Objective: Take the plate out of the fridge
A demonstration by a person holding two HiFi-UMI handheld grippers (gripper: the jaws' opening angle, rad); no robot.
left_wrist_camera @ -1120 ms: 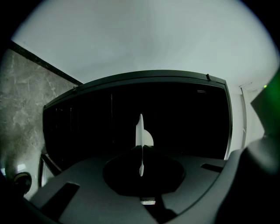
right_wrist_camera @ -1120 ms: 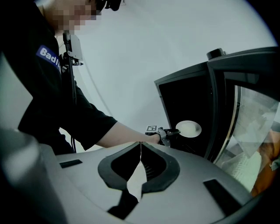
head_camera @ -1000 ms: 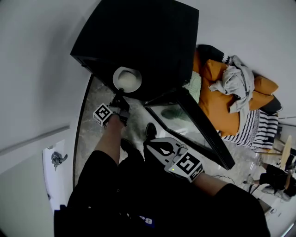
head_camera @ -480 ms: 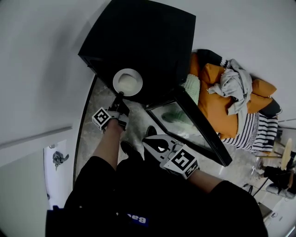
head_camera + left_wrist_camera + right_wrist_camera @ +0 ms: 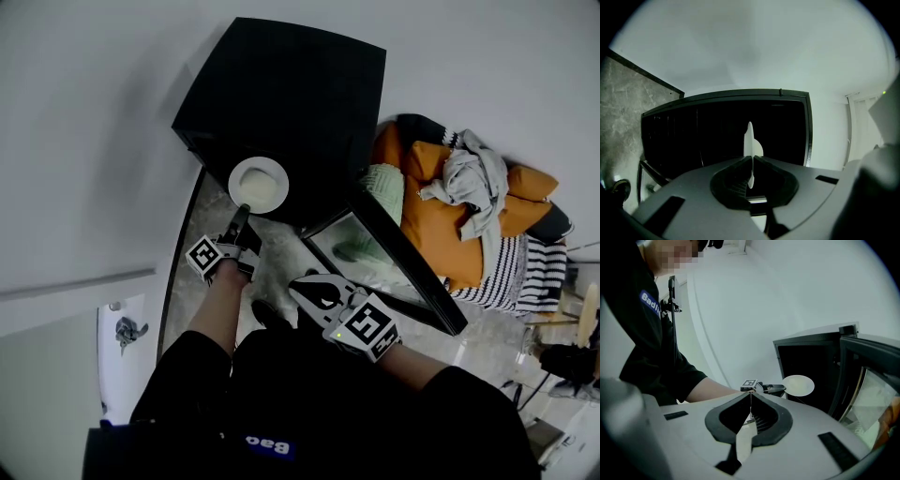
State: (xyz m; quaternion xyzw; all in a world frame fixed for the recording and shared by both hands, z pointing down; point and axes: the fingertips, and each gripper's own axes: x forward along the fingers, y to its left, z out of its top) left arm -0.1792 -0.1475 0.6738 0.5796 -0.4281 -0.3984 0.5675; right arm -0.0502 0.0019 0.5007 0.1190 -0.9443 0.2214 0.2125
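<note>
Plate (image 5: 259, 184): white, round, shallow | left tongs (image 5: 241, 215): clamped on it | right tongs (image 5: 751, 394): together

The head view looks steeply down from above. Both gripper views face the big black fridge (image 5: 281, 94), which all three share.

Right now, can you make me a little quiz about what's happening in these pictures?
1. True or false: the left tongs are shut on the edge of the plate.
2. Which one stands open? A: the fridge door. B: a drawer. C: a window.
3. Fill in the gap: the right tongs are shut and hold ____.

Key: 1 true. 2 A. 3 nothing.
</note>
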